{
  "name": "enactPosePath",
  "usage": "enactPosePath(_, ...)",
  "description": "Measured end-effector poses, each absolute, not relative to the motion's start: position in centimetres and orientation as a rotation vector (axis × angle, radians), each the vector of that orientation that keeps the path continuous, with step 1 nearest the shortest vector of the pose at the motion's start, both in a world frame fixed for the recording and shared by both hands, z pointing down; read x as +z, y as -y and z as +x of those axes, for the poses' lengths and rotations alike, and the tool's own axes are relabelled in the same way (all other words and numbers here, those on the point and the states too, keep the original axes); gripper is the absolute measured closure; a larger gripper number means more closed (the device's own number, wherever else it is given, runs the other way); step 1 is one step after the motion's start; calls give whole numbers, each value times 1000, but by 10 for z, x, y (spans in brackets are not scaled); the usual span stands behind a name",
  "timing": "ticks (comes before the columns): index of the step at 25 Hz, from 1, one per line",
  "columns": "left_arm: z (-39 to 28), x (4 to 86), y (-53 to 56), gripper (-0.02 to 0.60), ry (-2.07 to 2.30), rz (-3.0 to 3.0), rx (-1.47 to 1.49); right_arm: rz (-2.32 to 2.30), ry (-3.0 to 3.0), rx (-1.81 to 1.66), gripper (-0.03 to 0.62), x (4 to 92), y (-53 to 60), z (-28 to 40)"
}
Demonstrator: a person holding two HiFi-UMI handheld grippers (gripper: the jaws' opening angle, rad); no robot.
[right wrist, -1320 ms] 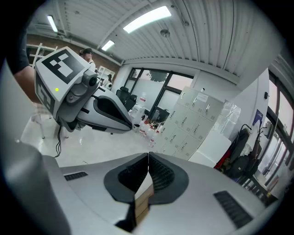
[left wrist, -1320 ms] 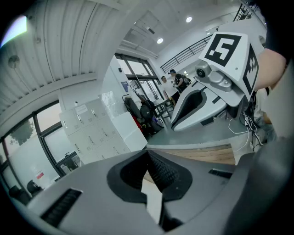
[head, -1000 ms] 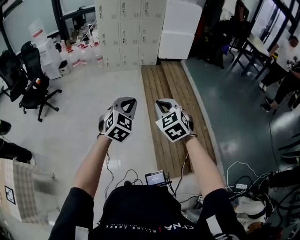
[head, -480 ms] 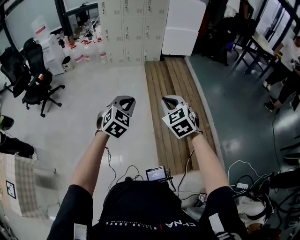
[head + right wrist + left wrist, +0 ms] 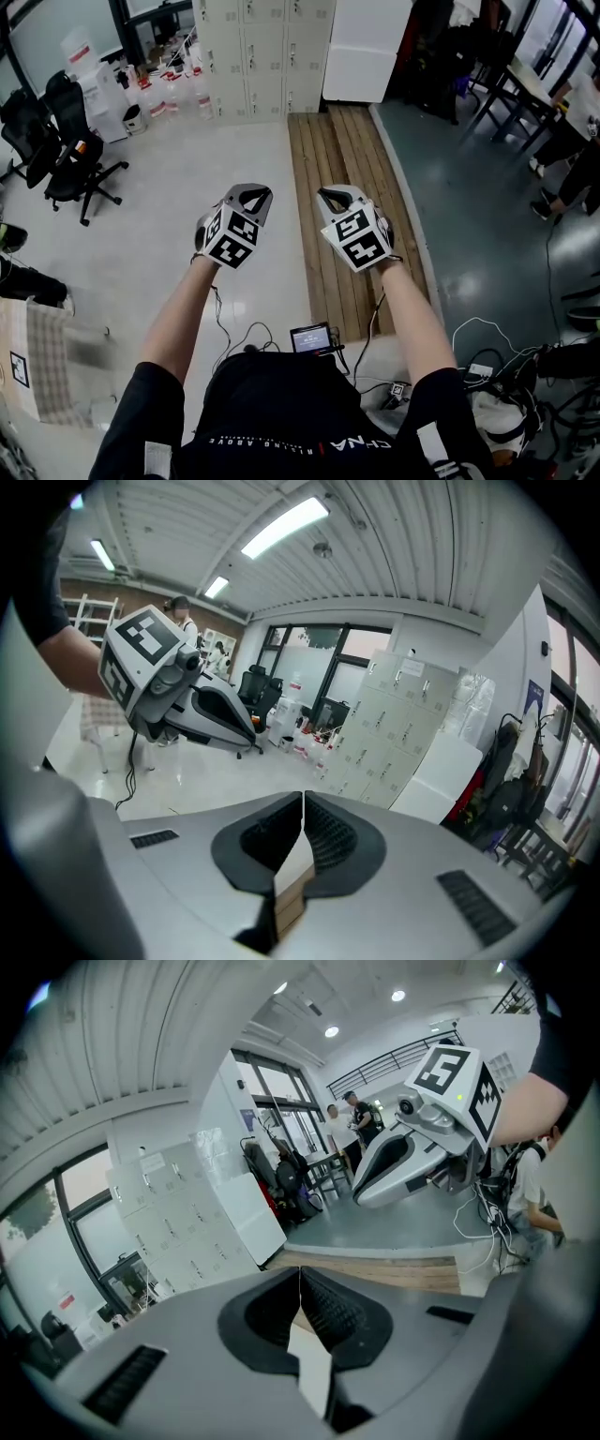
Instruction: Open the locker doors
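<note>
The grey-beige lockers (image 5: 262, 52) stand against the far wall, several small doors in rows, all shut. They also show in the left gripper view, lockers (image 5: 173, 1232), and in the right gripper view, lockers (image 5: 394, 728). My left gripper (image 5: 253, 193) and right gripper (image 5: 334, 195) are held side by side at chest height, well short of the lockers. The jaws of both are closed with nothing between them, seen at the left gripper (image 5: 299, 1271) and the right gripper (image 5: 303, 797).
A strip of wooden planks (image 5: 342, 169) runs to the lockers. A white cabinet (image 5: 367, 47) stands to their right, bottles (image 5: 169, 94) and office chairs (image 5: 61, 141) to their left. A table with seated people (image 5: 562, 122) is at right; cables (image 5: 478, 356) lie near my feet.
Both grippers have risen slightly in the view and stay shut. The view has shifted a little towards the lockers.
</note>
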State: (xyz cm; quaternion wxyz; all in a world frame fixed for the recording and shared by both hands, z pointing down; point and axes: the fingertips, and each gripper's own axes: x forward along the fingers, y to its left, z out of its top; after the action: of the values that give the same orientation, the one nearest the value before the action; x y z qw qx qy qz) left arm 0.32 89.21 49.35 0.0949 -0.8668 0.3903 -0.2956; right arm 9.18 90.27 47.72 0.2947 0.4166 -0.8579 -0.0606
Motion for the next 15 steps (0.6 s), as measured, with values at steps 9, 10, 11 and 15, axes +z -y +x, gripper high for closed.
enactPosePath(9, 35, 513, -891, 561, -1211, -2545, -908, 1137, 2300, -134, 563, 493, -888, 128)
enactPosePath(10, 34, 514, -888, 561, -1203, -2535, -920, 1135, 2302, -134, 563, 493, -885, 127)
enactPosePath(11, 32, 515, -884, 561, -1193, -2523, -930, 1137, 2308, -133, 563, 493, -880, 126)
enactPosePath(15, 21, 517, -855, 561, -1184, -2512, -942, 1189, 2329, -115, 563, 493, -854, 119)
